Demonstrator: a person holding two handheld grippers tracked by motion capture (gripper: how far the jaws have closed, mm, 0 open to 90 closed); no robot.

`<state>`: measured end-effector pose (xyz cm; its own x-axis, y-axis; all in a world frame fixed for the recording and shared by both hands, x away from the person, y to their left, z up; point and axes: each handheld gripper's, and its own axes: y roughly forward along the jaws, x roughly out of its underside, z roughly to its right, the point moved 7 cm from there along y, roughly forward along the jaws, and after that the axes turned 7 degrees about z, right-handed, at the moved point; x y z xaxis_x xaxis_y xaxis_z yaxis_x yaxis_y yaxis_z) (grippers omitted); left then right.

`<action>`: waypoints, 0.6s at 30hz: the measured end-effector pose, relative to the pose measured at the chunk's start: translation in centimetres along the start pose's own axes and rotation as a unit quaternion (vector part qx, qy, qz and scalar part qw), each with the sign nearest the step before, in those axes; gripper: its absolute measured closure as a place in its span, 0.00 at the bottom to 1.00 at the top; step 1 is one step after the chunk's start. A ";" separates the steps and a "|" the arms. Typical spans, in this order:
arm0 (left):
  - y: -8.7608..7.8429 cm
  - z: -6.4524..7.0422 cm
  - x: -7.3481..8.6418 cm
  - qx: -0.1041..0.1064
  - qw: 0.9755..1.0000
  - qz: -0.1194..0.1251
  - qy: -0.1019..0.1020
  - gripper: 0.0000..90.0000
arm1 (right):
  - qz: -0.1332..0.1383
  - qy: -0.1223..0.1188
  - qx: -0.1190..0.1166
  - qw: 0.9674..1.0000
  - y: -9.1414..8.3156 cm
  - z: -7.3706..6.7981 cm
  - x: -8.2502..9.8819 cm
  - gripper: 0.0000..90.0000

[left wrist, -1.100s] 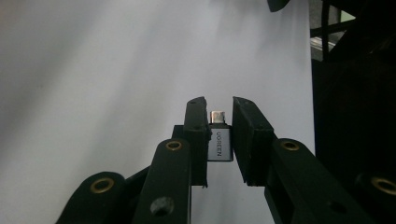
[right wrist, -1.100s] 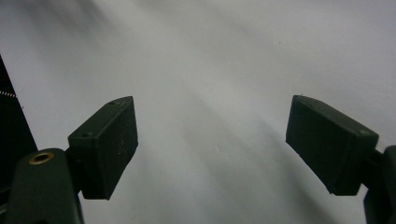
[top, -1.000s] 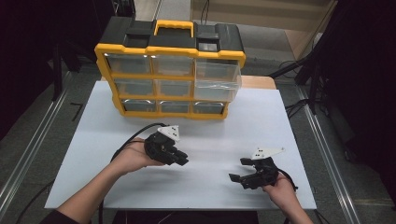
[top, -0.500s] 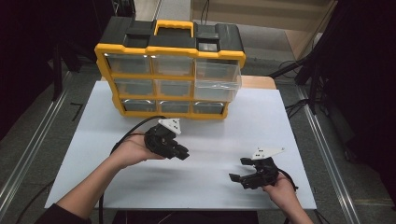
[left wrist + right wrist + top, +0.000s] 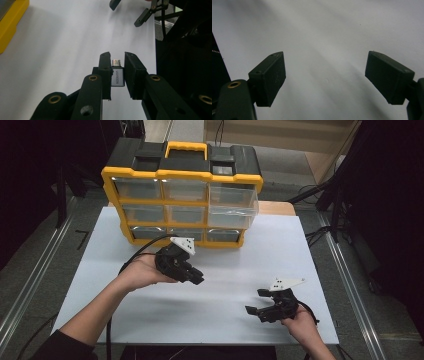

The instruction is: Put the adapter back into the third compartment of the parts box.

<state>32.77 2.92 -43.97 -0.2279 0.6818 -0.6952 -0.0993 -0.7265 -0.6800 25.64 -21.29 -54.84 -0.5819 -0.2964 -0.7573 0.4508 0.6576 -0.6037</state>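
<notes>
My left gripper [image 5: 117,56] is shut on a small grey metal adapter [image 5: 117,76] with a connector tip that pokes out between the pads. In the high view the left gripper [image 5: 196,277] hangs above the white table in front of the yellow and black drawer organizer [image 5: 182,195]. Near the table's front right, my right gripper [image 5: 257,302] stands open with nothing between its fingers. In the right gripper view its jaws are wide apart over bare white tabletop [image 5: 324,37]. The right gripper [image 5: 126,12] also appears far off in the left gripper view.
The organizer has rows of clear drawers, and its top right drawer [image 5: 233,200] sticks out forward. The white tabletop [image 5: 240,265] is bordered by metal rails [image 5: 345,270] at both sides. A black cable [image 5: 137,255] trails from the left gripper.
My left hand has lifted the left gripper and carried it a little toward the organizer. The right gripper has stayed where it was.
</notes>
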 end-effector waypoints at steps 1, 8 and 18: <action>-0.1 0.0 -0.2 -0.001 1.000 0.000 0.002 0.86 | 0.000 0.000 0.000 1.000 0.0 0.0 0.0 0.17; -0.8 -0.1 -1.7 0.003 1.000 0.001 0.006 0.86 | 0.002 0.001 0.000 1.000 0.0 0.0 0.0 0.17; -1.8 -0.1 -3.5 0.000 1.000 -0.009 0.016 0.86 | 0.003 0.001 -0.001 1.000 -0.1 0.0 0.0 0.17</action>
<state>33.81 1.88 -40.31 -0.1943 0.6972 -0.6900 -0.1028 -0.7140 -0.6926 25.64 -21.33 -54.78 -0.5811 -0.2914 -0.7599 0.4524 0.6604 -0.5993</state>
